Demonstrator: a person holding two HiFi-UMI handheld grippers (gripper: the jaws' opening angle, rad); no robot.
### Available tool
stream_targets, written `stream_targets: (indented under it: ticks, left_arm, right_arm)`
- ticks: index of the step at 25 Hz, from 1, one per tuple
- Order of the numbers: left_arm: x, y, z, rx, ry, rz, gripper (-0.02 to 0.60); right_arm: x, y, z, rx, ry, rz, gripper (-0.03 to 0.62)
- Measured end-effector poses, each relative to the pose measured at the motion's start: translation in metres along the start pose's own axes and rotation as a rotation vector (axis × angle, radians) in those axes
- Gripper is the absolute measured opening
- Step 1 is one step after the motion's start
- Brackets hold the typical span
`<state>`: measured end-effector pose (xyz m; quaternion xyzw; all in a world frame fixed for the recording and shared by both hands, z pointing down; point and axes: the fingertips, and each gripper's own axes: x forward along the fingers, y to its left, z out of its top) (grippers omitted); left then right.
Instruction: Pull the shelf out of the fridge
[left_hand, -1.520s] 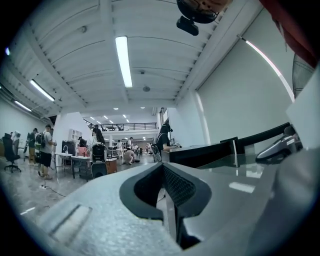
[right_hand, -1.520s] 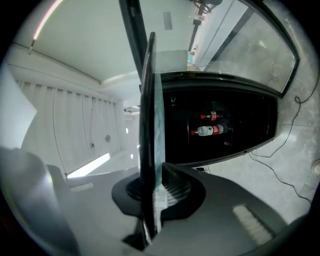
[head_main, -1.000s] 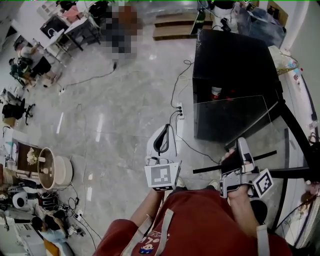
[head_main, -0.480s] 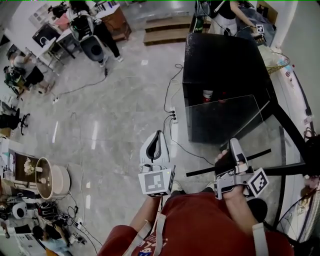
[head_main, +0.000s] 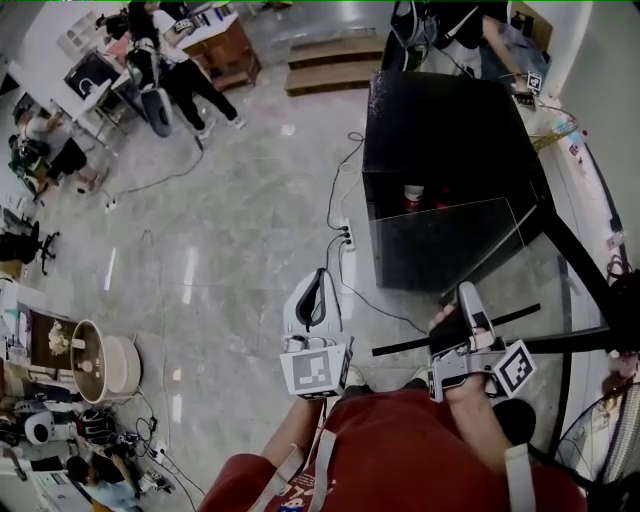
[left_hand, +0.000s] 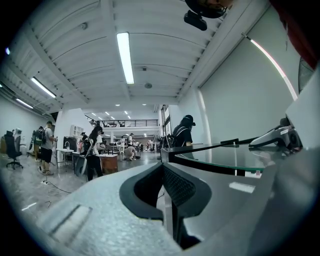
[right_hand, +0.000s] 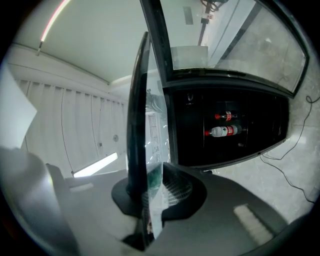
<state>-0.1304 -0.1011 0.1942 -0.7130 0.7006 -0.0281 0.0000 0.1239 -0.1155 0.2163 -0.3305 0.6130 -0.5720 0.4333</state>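
The right tool (head_main: 468, 296) is clamped on the near edge of the glass shelf (head_main: 450, 240), which stretches level toward the black fridge's (head_main: 450, 110) open front, while the left tool (head_main: 315, 286) is closed on nothing.

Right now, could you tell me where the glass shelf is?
In the head view the glass shelf is right of centre, in front of the black fridge, its near edge clamped in the right tool.

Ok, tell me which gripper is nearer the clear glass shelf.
Right. The right gripper is shut on the near edge of the clear glass shelf; the left gripper, shut and empty, sits off its left side, not touching.
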Motion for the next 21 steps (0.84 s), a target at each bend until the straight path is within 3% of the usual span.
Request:
stream_targets:
  ticks: [21]
  left_arm:
    - [-0.002, -0.011, 0.003, 0.012, -0.01, -0.008, -0.002]
  right_arm:
    - [-0.004, -0.004, 0.005, 0.025, 0.011, -0.013, 0.011]
